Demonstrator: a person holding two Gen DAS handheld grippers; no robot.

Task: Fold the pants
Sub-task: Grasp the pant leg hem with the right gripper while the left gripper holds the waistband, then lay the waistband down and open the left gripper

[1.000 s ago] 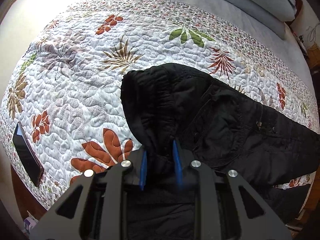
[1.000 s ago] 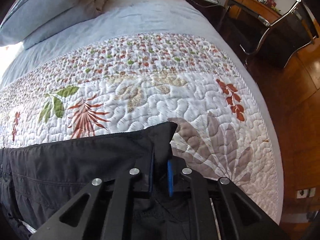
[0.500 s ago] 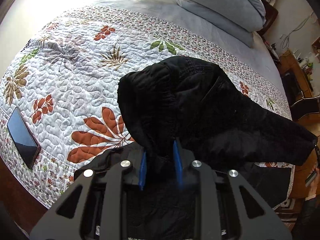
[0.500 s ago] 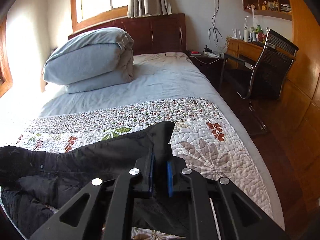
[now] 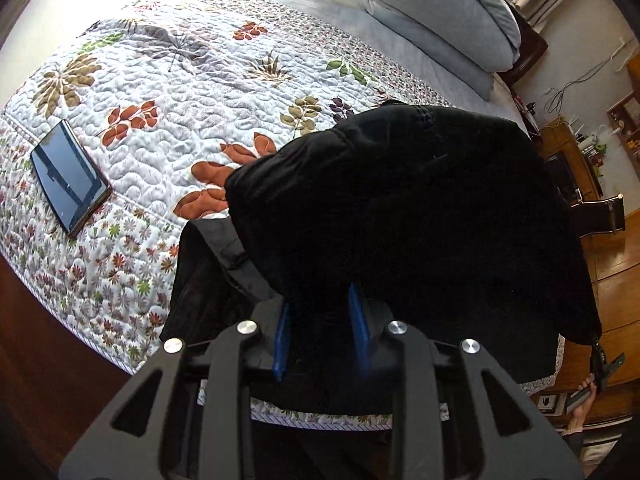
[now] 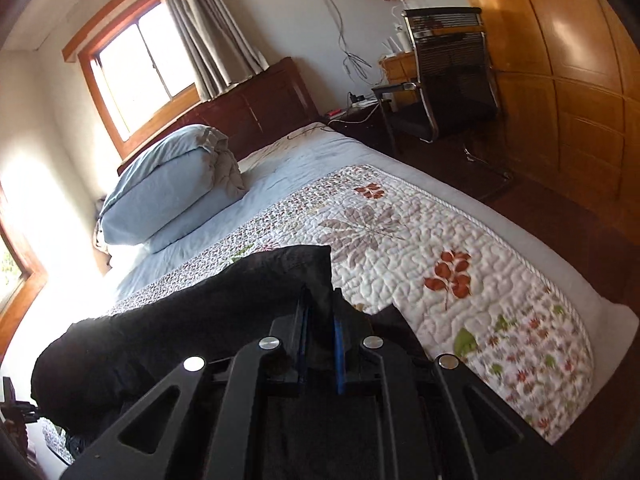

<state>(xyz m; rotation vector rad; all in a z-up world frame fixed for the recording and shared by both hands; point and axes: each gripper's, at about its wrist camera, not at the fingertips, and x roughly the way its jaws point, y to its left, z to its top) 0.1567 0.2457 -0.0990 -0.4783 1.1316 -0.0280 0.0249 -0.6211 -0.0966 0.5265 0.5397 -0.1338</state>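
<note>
A wide bed [image 6: 532, 276] with a white quilted cover printed with leaves fills both views, and a folded pale blue duvet [image 6: 168, 188] lies at its head, near the dark wooden headboard [image 6: 256, 108]. The black fabric pants [image 5: 400, 216] are lifted above the quilt and hang as one dark bundle; a lower part of them droops over the near edge of the bed. A black mesh office chair [image 6: 448, 64] stands beside the bed, near the wooden wall.

The left hand-held gripper [image 5: 320, 328] points forward and down over the bed edge. Its blue fingers [image 5: 280, 332] are closed to a narrow gap with black cloth pinched between them. The right hand-held gripper [image 6: 320, 340] is raised and tilted, and its fingers press on a corner of the same pants, almost fully closed.

The folds of the pants are too dark to make out. A dark flat smartphone [image 5: 70, 178] lies on the quilt, well apart from the pants.
</note>
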